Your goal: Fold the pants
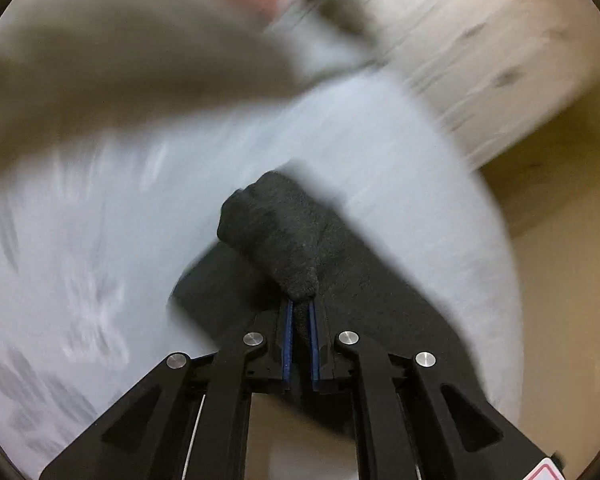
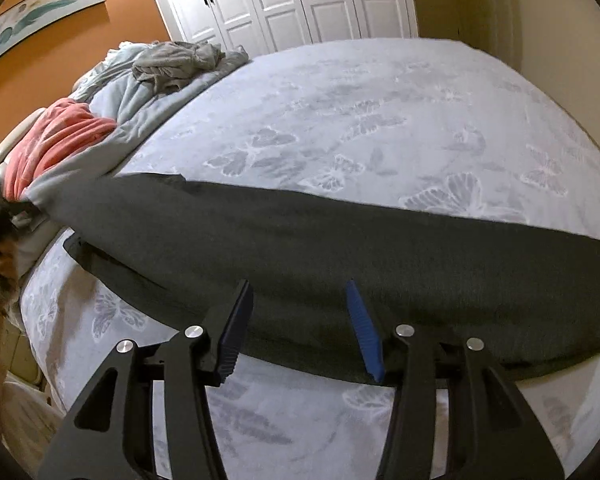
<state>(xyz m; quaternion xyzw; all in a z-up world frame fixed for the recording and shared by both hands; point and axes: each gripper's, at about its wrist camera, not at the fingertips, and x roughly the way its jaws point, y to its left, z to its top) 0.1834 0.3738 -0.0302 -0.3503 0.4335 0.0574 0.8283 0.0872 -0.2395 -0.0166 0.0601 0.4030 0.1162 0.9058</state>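
A big bed (image 2: 380,92) with a pale butterfly cover is seen, and the dark grey pants (image 2: 300,248) are laid flat across it from 9 o'clock to 3 o'clock. At 6 o'clock, the right gripper (image 2: 298,330) is held over the pants' near edge with its jaws wide apart. A bunched bit of the pants (image 1: 276,236) is pinched tight in the left gripper (image 1: 300,312).

Butterfly-print bed (image 2: 380,128), dark pants (image 2: 340,248), crumpled clothes (image 2: 180,62), pink blanket (image 2: 56,140)

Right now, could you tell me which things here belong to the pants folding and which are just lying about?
For the job:
dark pants
left gripper, shut on them
right gripper, open

Lying about:
pink cloth
grey clothes
bed cover
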